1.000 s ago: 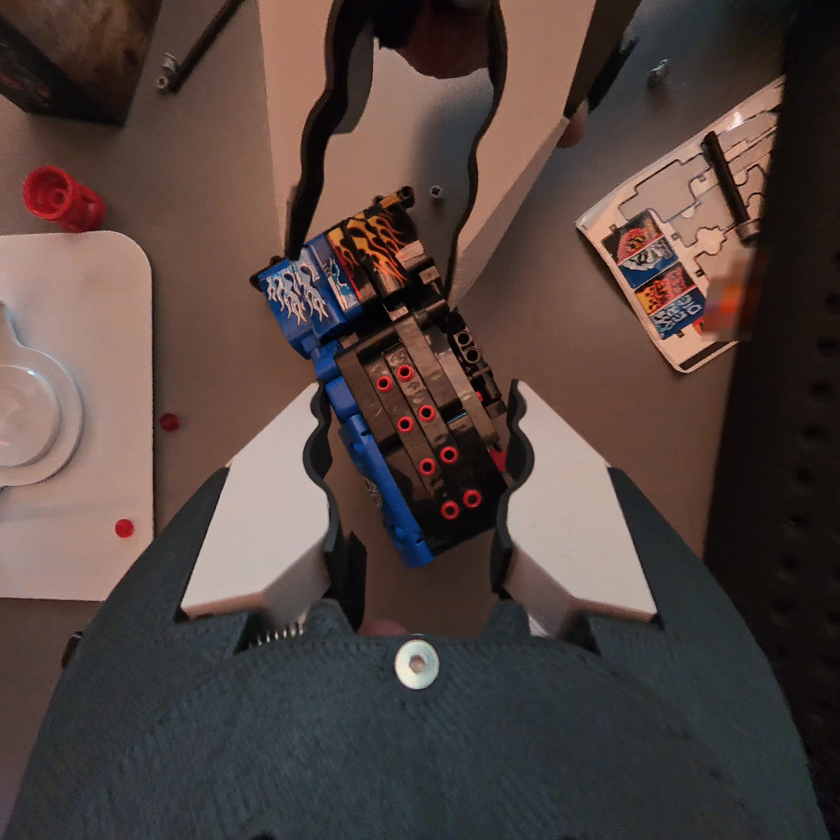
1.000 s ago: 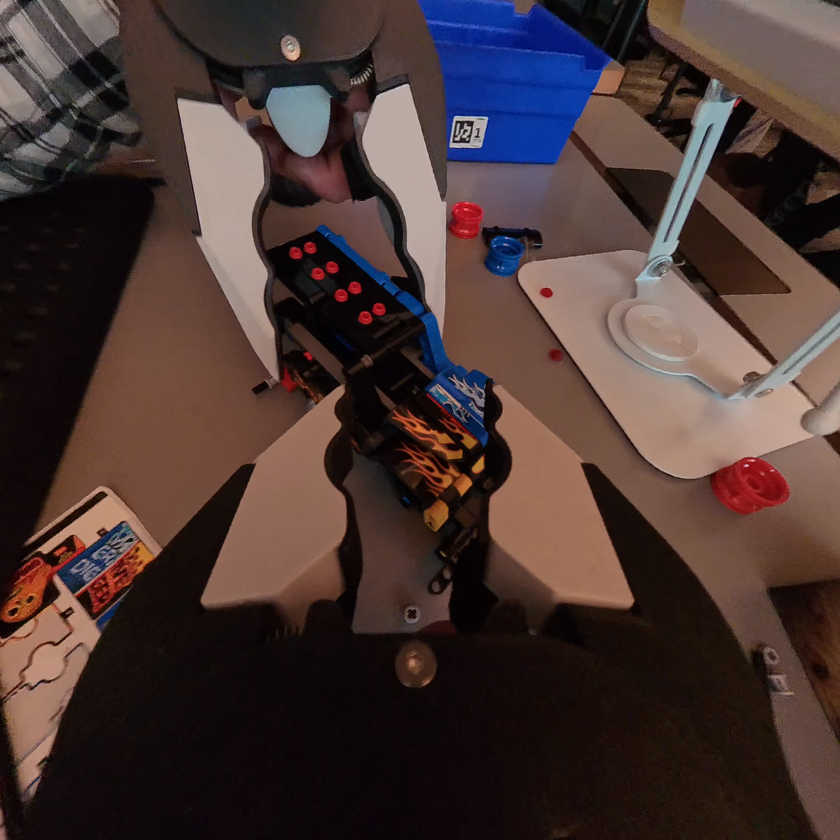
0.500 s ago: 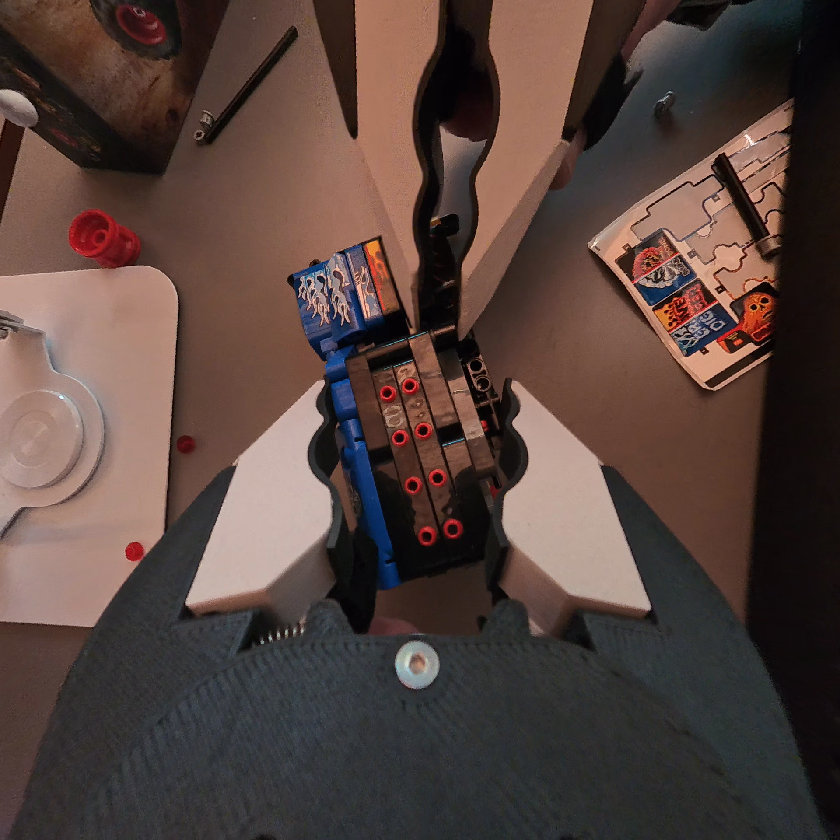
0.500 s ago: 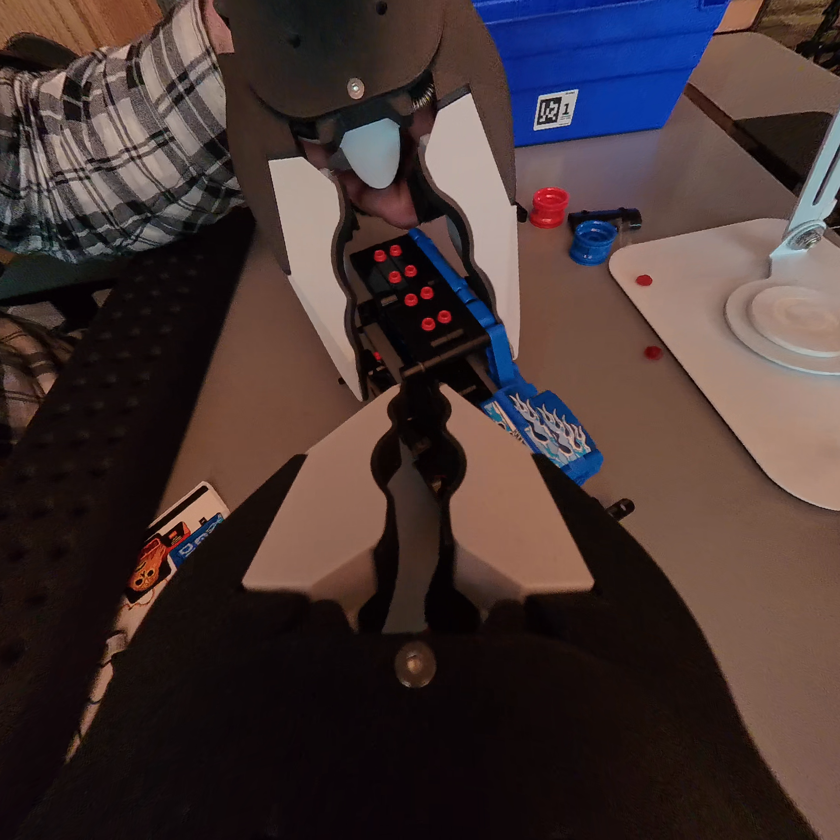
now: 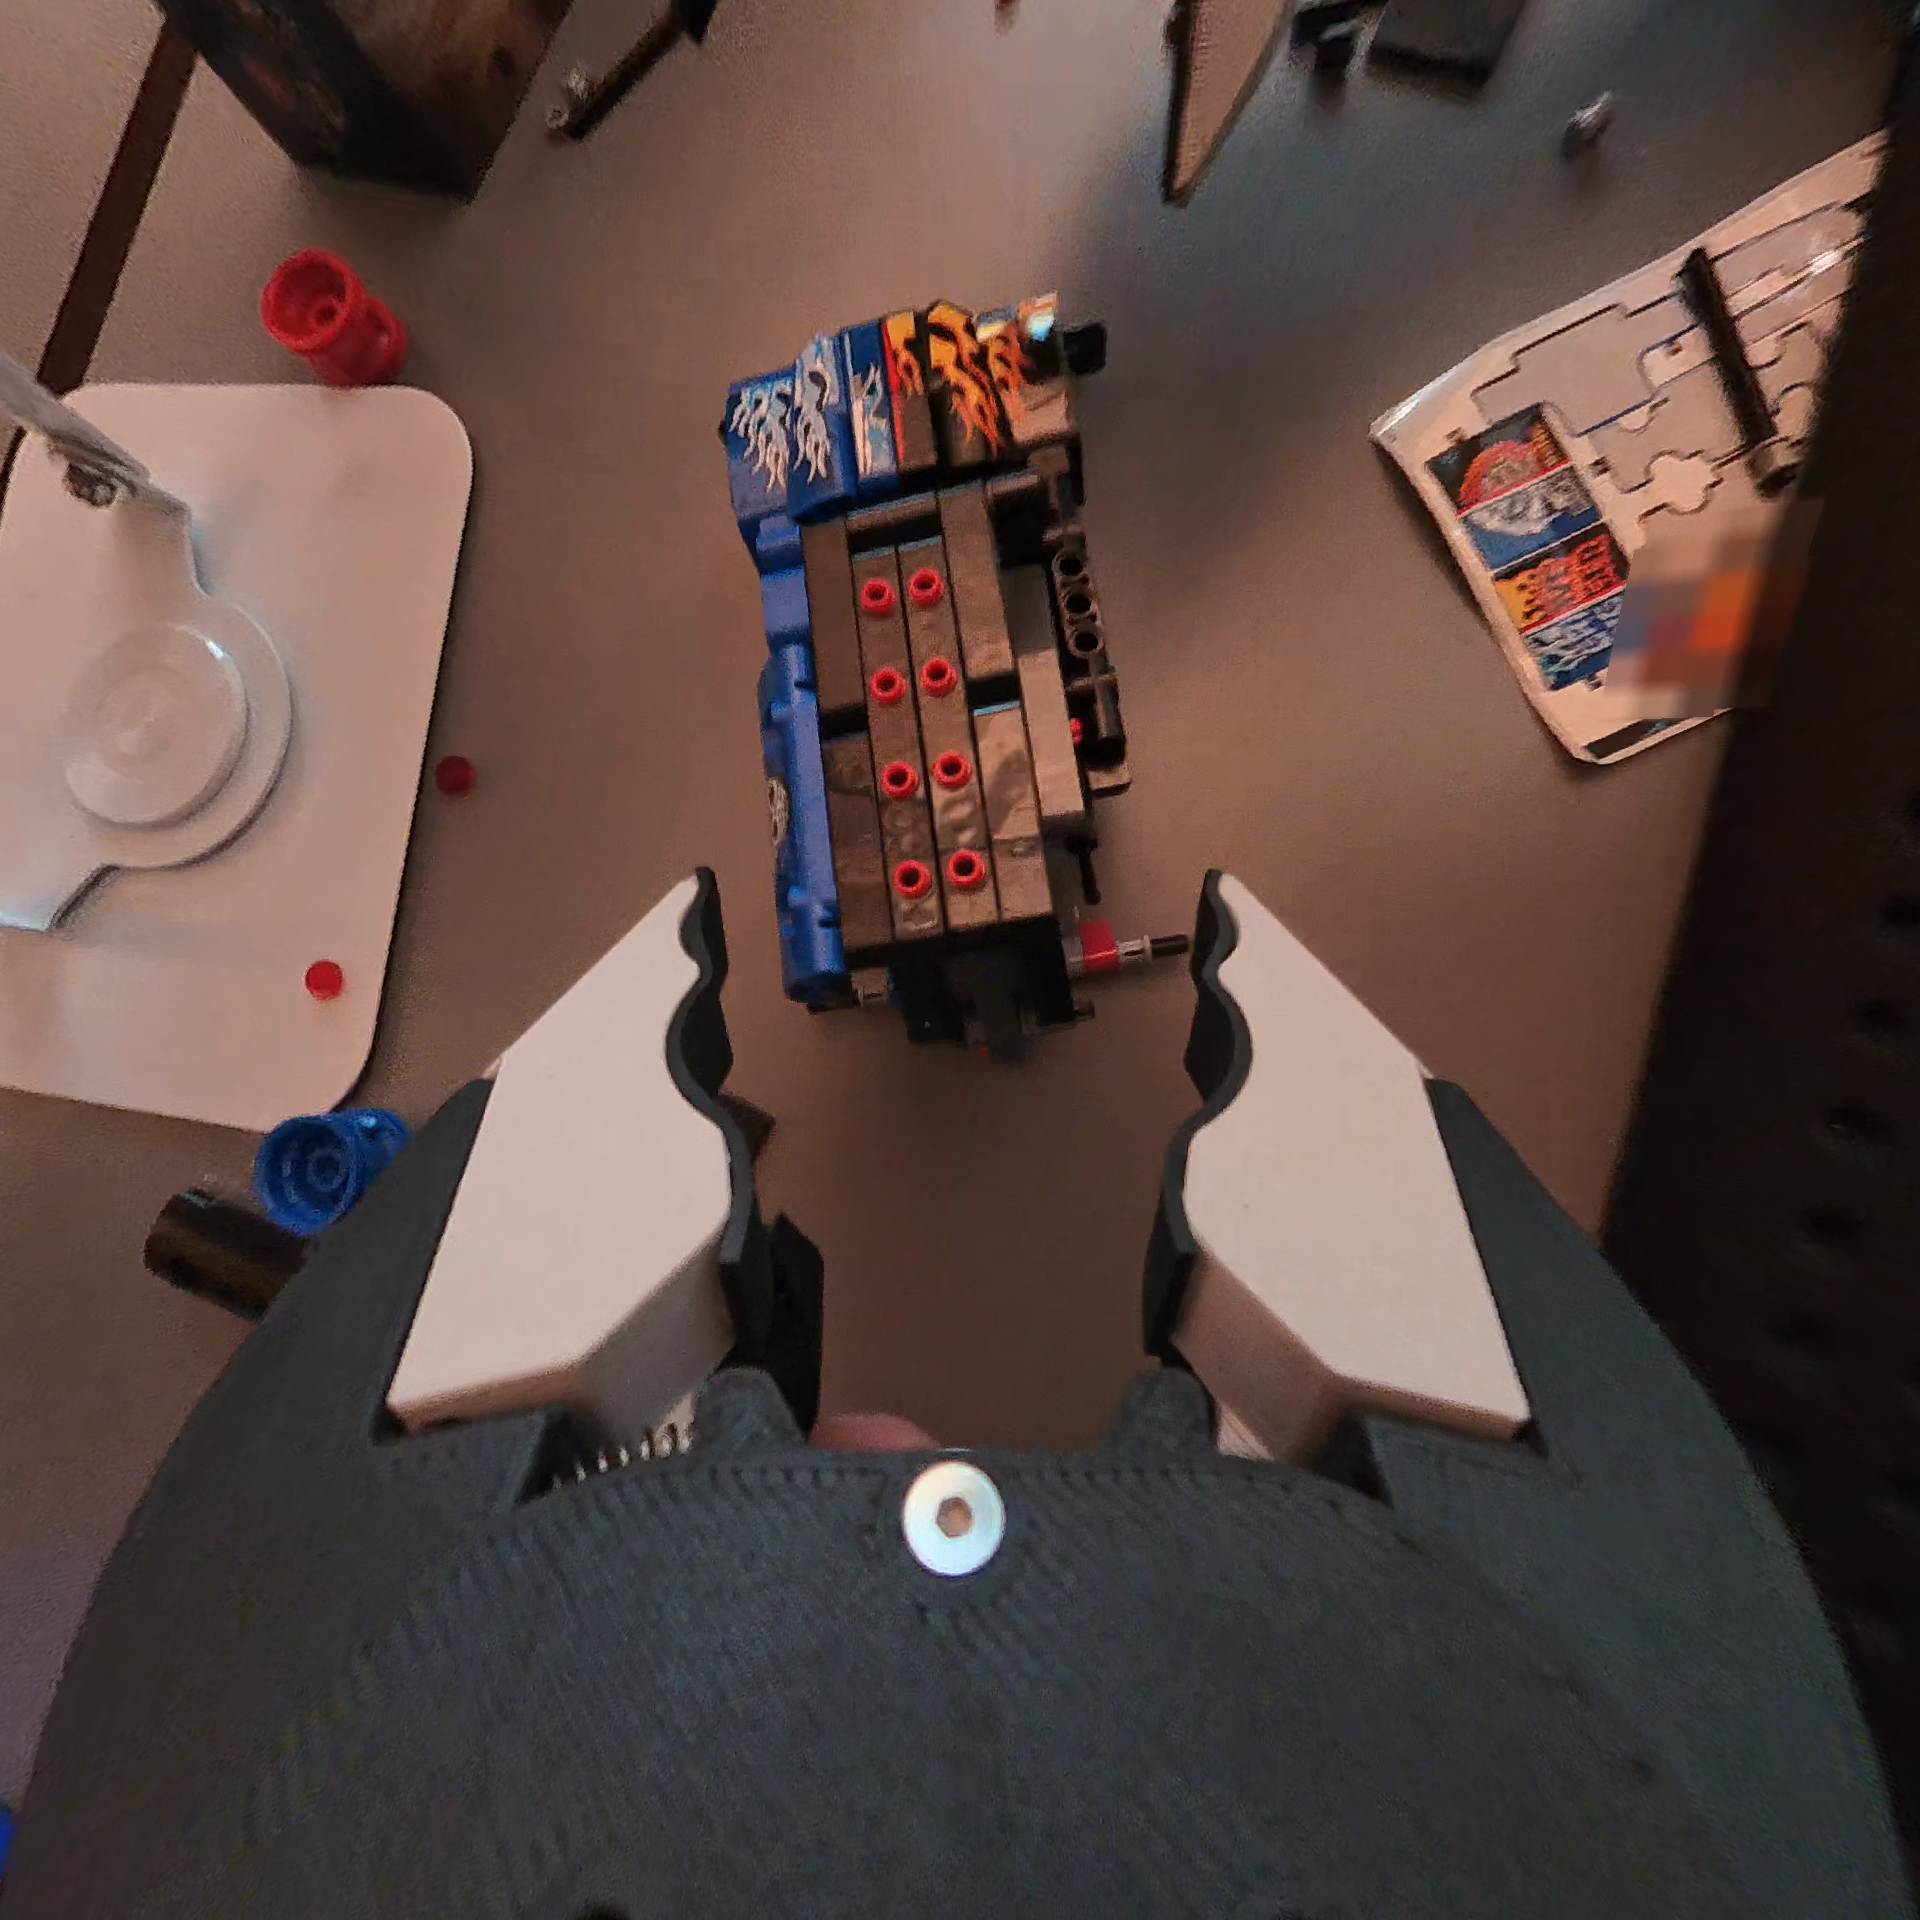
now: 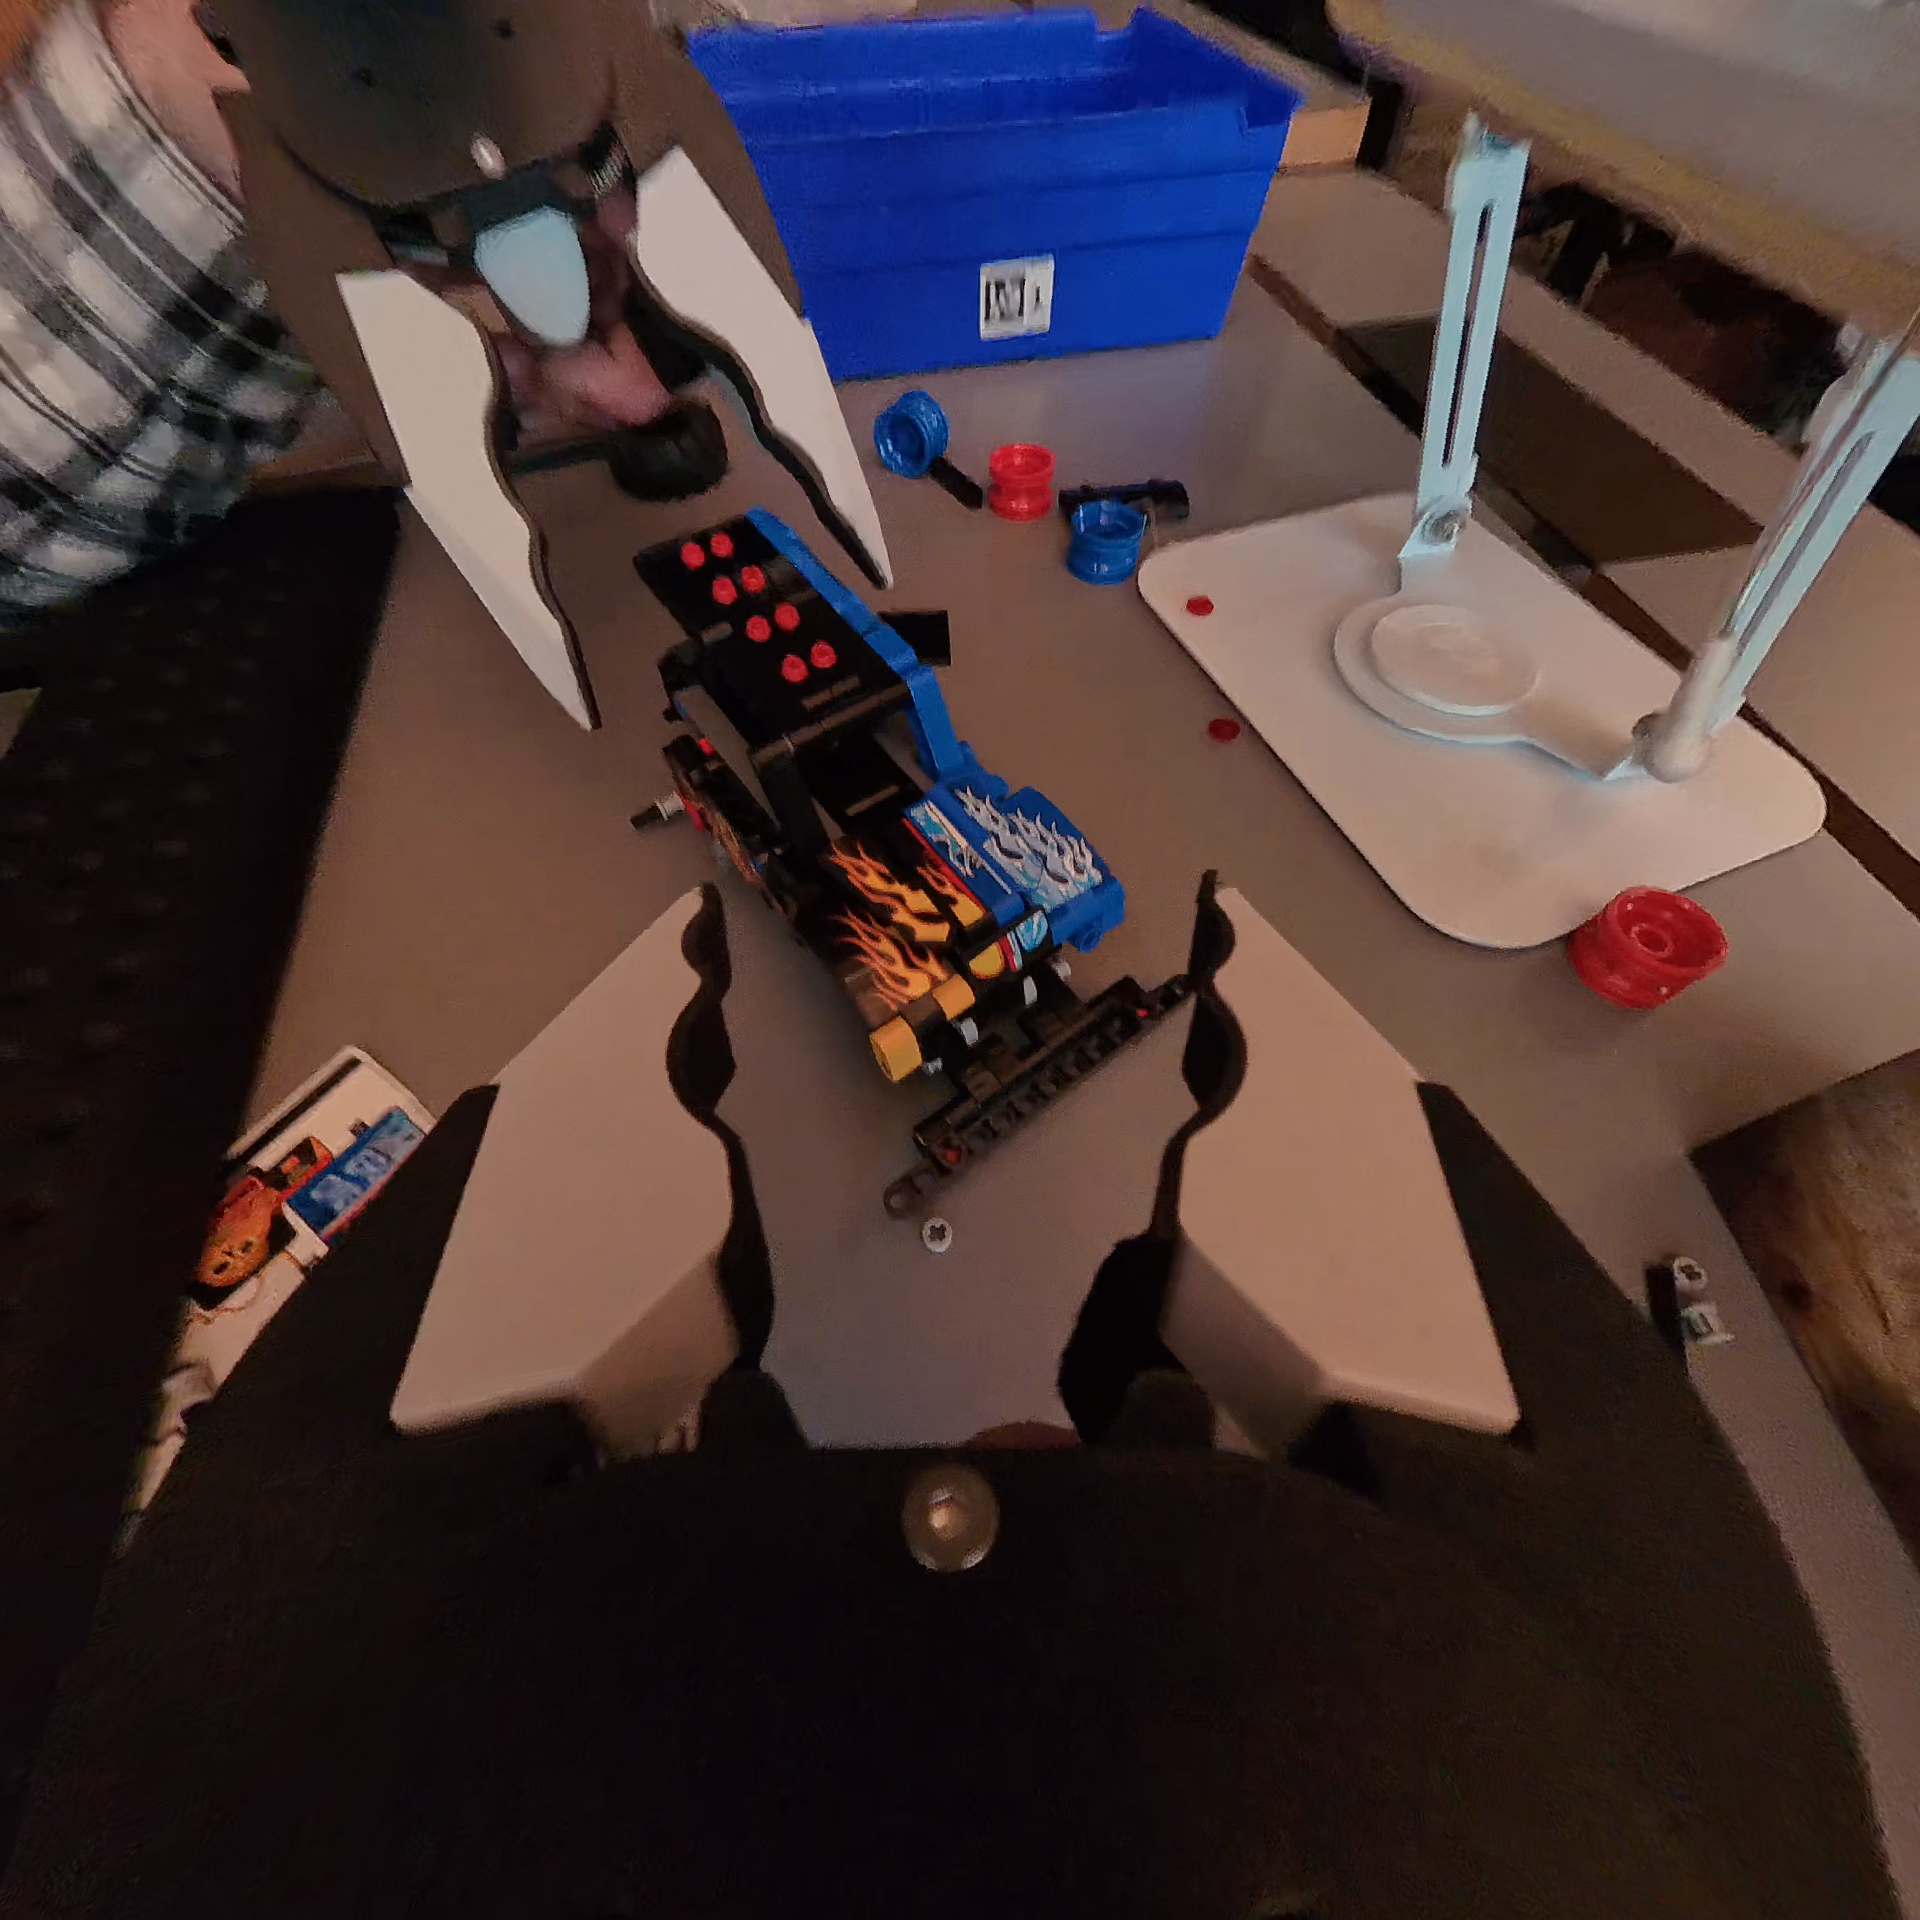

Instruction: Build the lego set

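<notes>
Left gripper [image 5: 951,925] jaws wide, empty, hovering near rear of lego truck body [image 5: 925,665]; right gripper [image 6: 951,935] likewise wide, empty. Body lies on table [image 5: 1247,520], touched by neither. Next likely wheels: fetch red hub [image 6: 1647,945], push squarely onto axle, steady chassis.

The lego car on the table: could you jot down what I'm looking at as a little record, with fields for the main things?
model: lego car, black, blue side, flame stickers, lying free on the grey table
wheels on the car: none visible
left gripper: open, empty
right gripper: open, empty
loose hubs: red hub, blue hub, others near the blue bin
sticker sheet: partly used
white stand base: beside the car
</notes>
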Demonstrator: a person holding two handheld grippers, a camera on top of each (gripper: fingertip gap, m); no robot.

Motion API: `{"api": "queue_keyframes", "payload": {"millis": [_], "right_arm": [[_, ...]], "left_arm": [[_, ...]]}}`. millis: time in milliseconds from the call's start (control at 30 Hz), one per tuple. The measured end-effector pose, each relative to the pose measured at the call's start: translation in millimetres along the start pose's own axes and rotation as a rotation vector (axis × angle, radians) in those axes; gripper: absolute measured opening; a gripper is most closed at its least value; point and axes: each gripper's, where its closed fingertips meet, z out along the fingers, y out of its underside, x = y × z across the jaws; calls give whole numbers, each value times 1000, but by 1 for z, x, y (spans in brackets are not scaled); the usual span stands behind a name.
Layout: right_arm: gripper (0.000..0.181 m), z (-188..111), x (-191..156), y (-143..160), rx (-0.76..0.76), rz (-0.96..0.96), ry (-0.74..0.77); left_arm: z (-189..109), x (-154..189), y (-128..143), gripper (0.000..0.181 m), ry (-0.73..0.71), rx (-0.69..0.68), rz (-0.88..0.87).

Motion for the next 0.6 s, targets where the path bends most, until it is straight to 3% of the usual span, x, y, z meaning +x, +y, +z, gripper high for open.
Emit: {"api": "queue_keyframes", "payload": {"millis": [67,133,267,300,400,467,600], "right_arm": [[90,6,0,10,-48,-15,7],[91,15,-5,15,-70,-23,-5],[84,25,-7,22,-118,-67,9],[79,22,-6,20,-107,-62,15],[42,3,-6,4,-17,-48,4],[0,-12,-14,-7,41,-57,-47],[0,-29,-14,-6,22,-22,-30]], "left_arm": [[5,-5,5,83,-59,-8,1],[9,-7,5,62,-90,17,-4],[6,-13,9,60,-104,25,-24],[2,-17,11,66,-118,26,-36],[-11,-18,10,70,-113,76,-62],[-13,-14,7,66,-107,102,-64],[-11,-15,4,59,-125,121,-56]]}}
